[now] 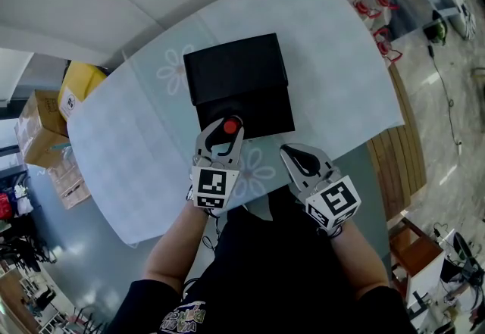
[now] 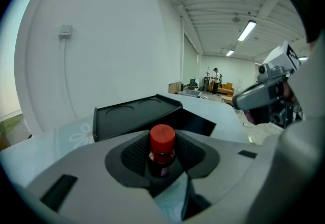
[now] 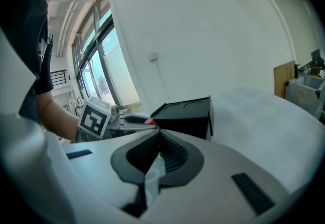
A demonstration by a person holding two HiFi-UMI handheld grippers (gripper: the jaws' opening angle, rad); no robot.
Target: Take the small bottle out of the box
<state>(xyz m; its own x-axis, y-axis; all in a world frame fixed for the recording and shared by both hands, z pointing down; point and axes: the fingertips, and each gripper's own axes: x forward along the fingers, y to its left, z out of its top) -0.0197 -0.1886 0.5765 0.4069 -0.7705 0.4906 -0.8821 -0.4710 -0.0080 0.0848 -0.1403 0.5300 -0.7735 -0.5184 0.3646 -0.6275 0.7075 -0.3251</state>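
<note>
Left tool has the prize: its two pads are clenched on the small bottle, one dark ribbed pad pressed to each side of the glass body, and the red cap stands clear above them. The hold sits low on the body rather than on the cap, which looks like the sensible choice, since the cap is smooth and round and the body gives the pads more to bite. The bottle is upright in the grip.

Where is it? Seen from the head view, the cap shows right at the near edge of the black box, whose lid lies folded back on the far side so the opening faces the person. Whether the bottle's base has cleared the box wall cannot be told from these views; in the left gripper view the box opening lies just behind the bottle and pale cloth shows below the pads.

Right tool is clenched on nothing, tips meeting, and it hangs off to the side near the person's body, well apart from the box. That keeps it out of the left tool's way.

Judging by this, the step in hand is the lift: bring the bottle up and toward the person, then down onto the bench.
</note>
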